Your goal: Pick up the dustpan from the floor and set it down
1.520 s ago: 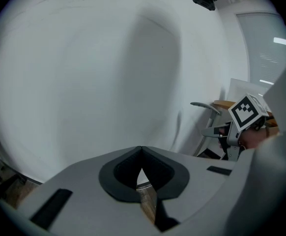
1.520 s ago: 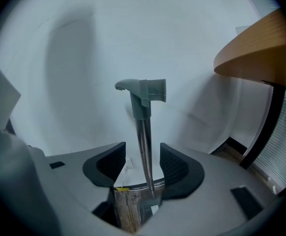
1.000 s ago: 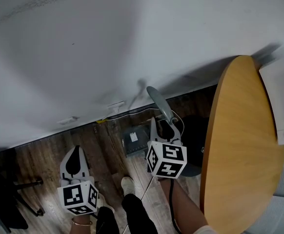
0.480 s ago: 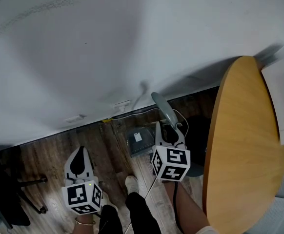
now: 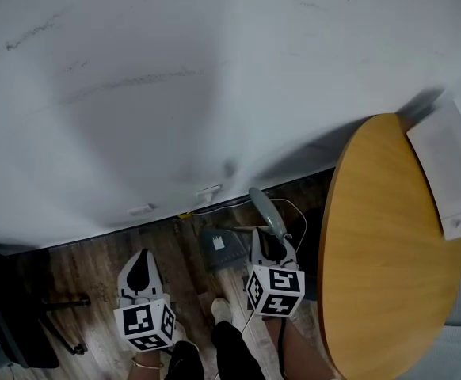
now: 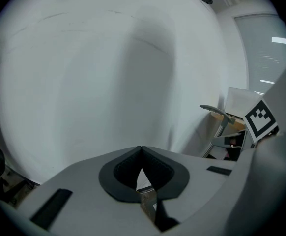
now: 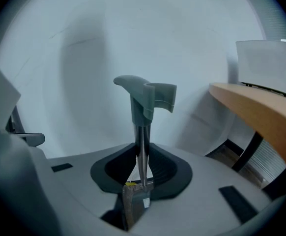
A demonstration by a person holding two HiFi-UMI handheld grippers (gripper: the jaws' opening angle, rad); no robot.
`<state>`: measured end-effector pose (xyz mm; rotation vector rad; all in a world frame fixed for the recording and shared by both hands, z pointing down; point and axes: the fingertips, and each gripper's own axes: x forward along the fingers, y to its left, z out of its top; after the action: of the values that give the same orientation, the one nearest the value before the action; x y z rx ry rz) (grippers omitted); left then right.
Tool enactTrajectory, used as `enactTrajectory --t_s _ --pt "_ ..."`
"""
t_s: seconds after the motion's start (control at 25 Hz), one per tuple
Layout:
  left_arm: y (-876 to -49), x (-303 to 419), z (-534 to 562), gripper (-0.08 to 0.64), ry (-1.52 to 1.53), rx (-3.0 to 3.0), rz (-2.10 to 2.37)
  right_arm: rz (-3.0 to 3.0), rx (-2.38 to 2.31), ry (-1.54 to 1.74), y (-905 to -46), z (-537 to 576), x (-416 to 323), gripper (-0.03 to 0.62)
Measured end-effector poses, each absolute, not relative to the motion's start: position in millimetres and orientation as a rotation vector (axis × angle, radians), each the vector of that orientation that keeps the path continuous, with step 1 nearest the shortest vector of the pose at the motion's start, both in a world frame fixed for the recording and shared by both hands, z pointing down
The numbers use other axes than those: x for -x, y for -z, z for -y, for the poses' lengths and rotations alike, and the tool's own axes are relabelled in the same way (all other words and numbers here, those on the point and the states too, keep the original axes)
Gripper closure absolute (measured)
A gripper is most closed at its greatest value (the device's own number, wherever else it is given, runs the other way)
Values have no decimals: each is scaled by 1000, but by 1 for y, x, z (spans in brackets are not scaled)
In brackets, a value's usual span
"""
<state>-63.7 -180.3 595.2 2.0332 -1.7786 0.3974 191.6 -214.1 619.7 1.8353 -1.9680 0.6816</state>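
Note:
The grey dustpan point(image 5: 221, 246) hangs low over the wooden floor by the wall, and its long handle point(image 5: 267, 213) slants up to the right. My right gripper point(image 5: 272, 242) is shut on the handle's thin metal pole point(image 7: 142, 149). In the right gripper view the grey grip point(image 7: 147, 96) stands just above the jaws. To the left my left gripper point(image 5: 141, 268) is shut, its tips meeting point(image 6: 141, 150) with nothing between them. The left gripper view shows the dustpan handle point(image 6: 215, 110) far off to the right.
A round wooden table point(image 5: 389, 248) stands close on the right, with a white box point(image 5: 449, 167) at its far edge. The white wall point(image 5: 175, 93) has sockets point(image 5: 208, 192) and a cable along its foot. A dark chair base point(image 5: 20, 323) is at left. The person's shoes point(image 5: 222, 310) are below.
Both grippers have come up. The right one has carried the dustpan with it and edged toward the wall. The head view now takes in more of the wall.

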Motion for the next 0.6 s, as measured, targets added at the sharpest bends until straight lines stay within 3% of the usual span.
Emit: enactTrajectory --t_s 0.6 --pt "-385 80 170 554 -227 -2084 1822 2146 -1831 -516 -370 200 -134 495"
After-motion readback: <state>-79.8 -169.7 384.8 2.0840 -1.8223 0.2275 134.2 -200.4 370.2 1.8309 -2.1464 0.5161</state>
